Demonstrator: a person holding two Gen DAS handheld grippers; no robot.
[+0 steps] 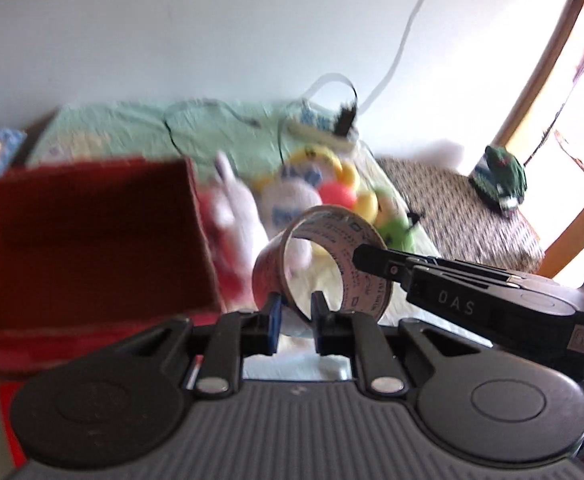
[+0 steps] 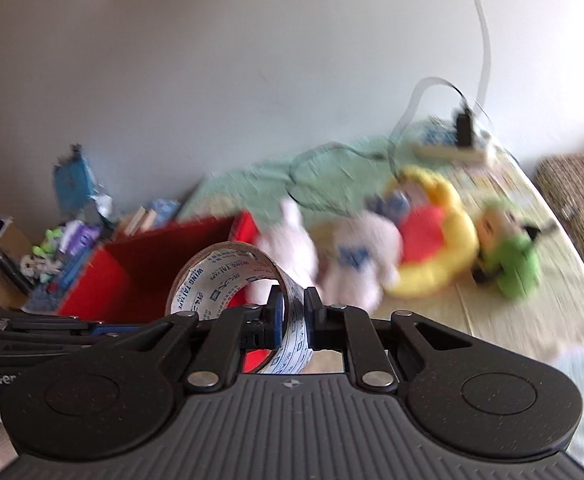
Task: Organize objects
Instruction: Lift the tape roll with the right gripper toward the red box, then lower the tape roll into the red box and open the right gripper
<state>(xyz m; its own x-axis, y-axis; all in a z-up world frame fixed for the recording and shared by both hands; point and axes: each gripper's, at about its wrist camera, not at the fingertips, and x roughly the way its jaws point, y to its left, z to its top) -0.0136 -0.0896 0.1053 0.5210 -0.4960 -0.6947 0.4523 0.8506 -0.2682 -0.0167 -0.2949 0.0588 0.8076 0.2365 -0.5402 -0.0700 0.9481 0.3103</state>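
Note:
A roll of printed packing tape hangs in the air between both tools. My left gripper is shut on the roll's lower wall. From the right, my right gripper pinches the roll's other side. In the right wrist view the same tape roll stands upright, with my right gripper shut on its wall. The left tool's fingers reach in from the left, their tips hidden. An open red box sits just left of the roll, and shows as the red box behind it.
Both views are blurred. Soft toys lie on a pale green mat: a white plush, a yellow ring toy, a green plush. A power strip with cables lies by the wall. Clutter and books are at far left.

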